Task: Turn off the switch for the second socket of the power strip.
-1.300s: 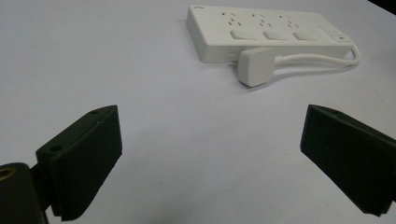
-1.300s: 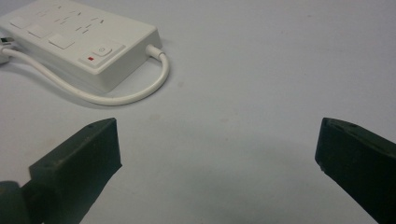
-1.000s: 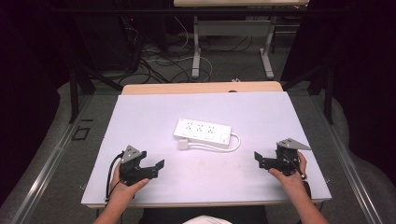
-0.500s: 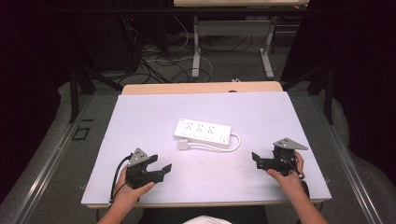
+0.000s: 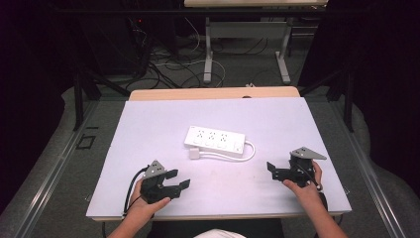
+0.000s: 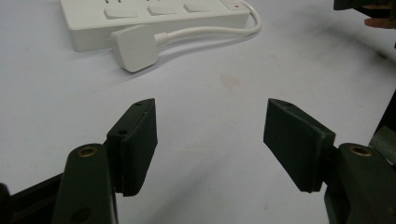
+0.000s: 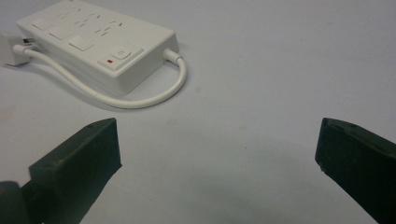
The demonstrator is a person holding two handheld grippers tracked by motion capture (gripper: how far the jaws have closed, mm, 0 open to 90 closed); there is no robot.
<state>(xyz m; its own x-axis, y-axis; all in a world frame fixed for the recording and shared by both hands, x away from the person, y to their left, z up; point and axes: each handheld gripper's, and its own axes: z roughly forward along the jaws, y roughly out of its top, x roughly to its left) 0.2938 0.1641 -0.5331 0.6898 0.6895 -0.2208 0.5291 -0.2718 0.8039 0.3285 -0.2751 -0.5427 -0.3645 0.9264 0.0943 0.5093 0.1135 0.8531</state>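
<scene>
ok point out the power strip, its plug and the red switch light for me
power strip (image 5: 214, 138): high view, middle of its top face
plug (image 6: 136, 47): left gripper view, flat top of the white plug
red switch light (image 7: 109, 60): right gripper view, the small red mark beside the button

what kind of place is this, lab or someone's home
Most likely a lab or recording workspace, not a home. A bare white table holds just a power strip, dark curtains close in the sides, and loose cables trail over the floor around desk legs behind it.
</scene>
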